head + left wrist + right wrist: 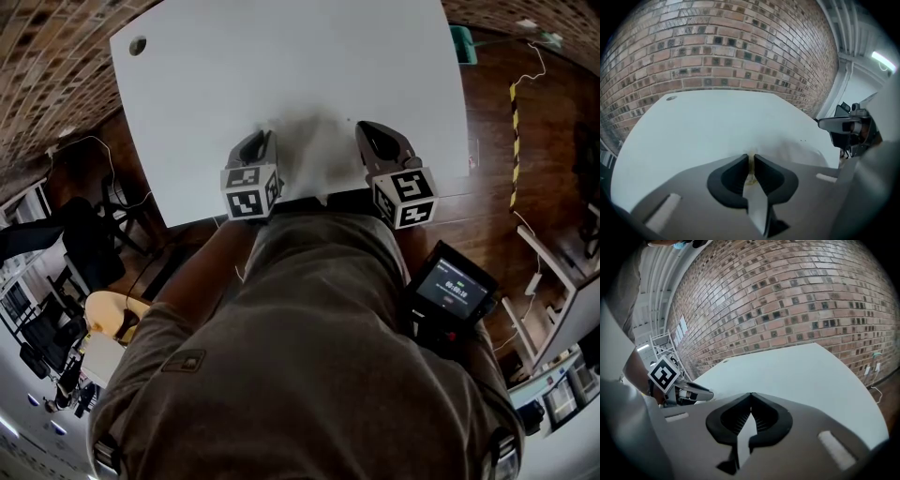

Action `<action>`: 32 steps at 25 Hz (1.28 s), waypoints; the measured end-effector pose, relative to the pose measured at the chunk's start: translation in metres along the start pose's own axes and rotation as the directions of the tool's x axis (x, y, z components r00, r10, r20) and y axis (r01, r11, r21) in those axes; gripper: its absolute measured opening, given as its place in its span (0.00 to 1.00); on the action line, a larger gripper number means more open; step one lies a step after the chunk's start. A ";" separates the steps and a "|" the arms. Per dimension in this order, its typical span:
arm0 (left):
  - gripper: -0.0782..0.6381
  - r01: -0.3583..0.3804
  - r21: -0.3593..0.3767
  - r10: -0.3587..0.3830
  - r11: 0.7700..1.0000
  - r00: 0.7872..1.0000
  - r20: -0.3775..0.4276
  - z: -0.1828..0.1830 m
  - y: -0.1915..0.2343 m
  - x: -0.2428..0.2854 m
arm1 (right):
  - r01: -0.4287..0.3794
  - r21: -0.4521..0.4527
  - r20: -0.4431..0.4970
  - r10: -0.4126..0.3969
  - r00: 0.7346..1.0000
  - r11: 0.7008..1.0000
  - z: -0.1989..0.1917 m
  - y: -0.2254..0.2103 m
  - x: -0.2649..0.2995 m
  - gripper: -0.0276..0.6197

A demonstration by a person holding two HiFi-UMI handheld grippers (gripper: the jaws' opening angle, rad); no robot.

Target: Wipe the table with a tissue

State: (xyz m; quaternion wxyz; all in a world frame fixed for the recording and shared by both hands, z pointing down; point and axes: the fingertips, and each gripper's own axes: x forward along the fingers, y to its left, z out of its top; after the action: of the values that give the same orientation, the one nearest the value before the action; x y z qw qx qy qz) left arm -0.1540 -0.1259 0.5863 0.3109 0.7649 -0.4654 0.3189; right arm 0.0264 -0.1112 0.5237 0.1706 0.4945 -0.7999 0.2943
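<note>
A thin white tissue [314, 155] lies crumpled on the white table [281, 66] near its front edge, between my two grippers. My left gripper [261, 139] is at the tissue's left side. In the left gripper view its jaws [751, 159] are shut on an edge of the tissue [797, 150], which spreads off to the right. My right gripper [367, 131] is at the tissue's right side. In the right gripper view its tips [751, 397] meet with nothing seen between them. Each gripper view shows the other gripper [843, 125] [691, 392] low over the table.
A round cable hole [138, 44] sits at the table's far left corner. A brick wall [731, 51] stands behind the table. A green object [462, 44] is off the right edge. A dark chair [89, 234] stands on the wooden floor to the left.
</note>
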 end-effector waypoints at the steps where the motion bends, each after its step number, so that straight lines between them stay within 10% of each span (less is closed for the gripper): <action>1: 0.16 0.002 0.002 -0.002 1.000 1.000 0.003 0.000 0.001 -0.001 | 0.001 -0.003 0.003 -0.001 1.000 1.000 0.001 0.001 0.000 0.06; 18: 0.16 -0.094 -0.052 0.095 0.994 0.995 0.022 -0.015 0.076 -0.031 | 0.004 -0.038 -0.007 -0.004 1.000 0.999 0.000 0.030 0.009 0.06; 32: 0.16 0.026 0.038 -0.027 0.999 0.999 0.022 0.006 0.025 0.006 | 0.074 -0.011 0.000 -0.074 0.997 0.997 -0.001 0.010 0.004 0.06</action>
State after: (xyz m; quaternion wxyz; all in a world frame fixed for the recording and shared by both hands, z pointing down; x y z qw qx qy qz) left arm -0.1729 -0.1432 0.5915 0.2951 0.7802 -0.4527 0.3150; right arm 0.0157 -0.1102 0.5239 0.1845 0.5228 -0.7824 0.2836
